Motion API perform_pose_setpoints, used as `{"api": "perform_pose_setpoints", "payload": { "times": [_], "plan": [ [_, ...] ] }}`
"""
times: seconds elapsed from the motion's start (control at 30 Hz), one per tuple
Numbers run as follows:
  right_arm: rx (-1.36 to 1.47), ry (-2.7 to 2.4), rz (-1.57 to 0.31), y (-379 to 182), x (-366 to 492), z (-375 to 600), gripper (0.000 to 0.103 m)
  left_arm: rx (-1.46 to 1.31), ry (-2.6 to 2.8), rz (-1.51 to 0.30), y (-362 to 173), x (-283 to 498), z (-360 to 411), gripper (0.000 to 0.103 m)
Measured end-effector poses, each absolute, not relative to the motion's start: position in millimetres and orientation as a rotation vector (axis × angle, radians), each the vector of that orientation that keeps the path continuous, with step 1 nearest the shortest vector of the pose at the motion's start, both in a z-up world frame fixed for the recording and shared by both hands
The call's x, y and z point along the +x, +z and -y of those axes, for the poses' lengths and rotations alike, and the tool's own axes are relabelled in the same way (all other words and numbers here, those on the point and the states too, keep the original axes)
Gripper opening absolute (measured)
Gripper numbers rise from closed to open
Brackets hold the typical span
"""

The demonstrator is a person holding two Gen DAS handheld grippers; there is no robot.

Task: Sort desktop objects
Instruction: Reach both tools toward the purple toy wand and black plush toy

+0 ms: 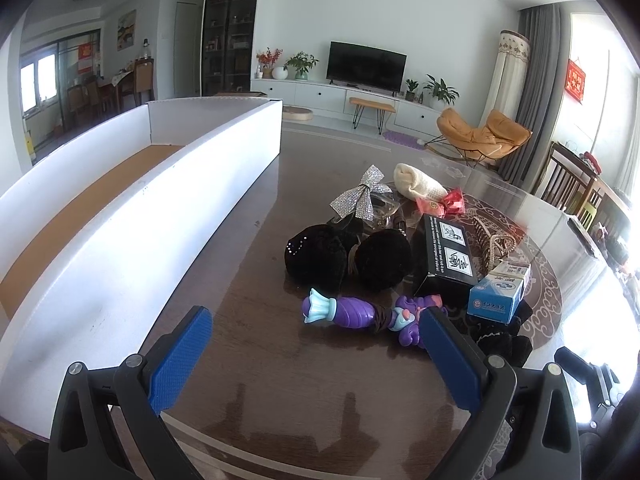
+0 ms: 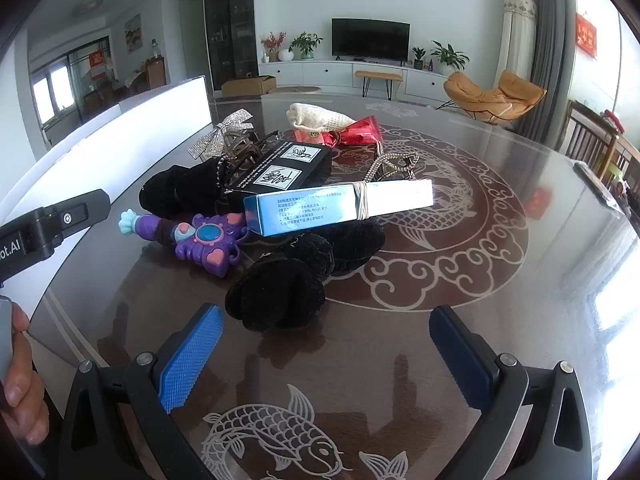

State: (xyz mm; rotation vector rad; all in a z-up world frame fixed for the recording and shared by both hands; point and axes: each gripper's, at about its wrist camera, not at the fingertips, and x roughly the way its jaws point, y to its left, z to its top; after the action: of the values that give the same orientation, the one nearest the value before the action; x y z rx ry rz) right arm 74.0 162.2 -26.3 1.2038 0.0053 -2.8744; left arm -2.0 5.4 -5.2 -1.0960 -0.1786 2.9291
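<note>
We judge the sorting barely begun: the whole pile still sits on the glass table (image 2: 500, 280), just beside the white box (image 1: 132, 216). In it we see the purple toy (image 1: 352, 316), black scrunchies (image 2: 280, 292), the blue carton (image 2: 340, 206), the black box (image 1: 444, 260) and a silver bow (image 1: 362, 196). The white box shows only its bare brown floor. Our left gripper (image 1: 316, 356) and right gripper (image 2: 324, 352) both hang released, holding nothing
</note>
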Motion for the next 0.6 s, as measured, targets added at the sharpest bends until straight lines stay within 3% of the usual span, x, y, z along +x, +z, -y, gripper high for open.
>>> {"api": "perform_pose_setpoints", "payload": {
  "times": [0.6],
  "plan": [
    [1.363,-2.88,0.014,-41,35,-174,0.103,-1.184,2.93,0.219,-15,-9,1,0.103]
  ]
}}
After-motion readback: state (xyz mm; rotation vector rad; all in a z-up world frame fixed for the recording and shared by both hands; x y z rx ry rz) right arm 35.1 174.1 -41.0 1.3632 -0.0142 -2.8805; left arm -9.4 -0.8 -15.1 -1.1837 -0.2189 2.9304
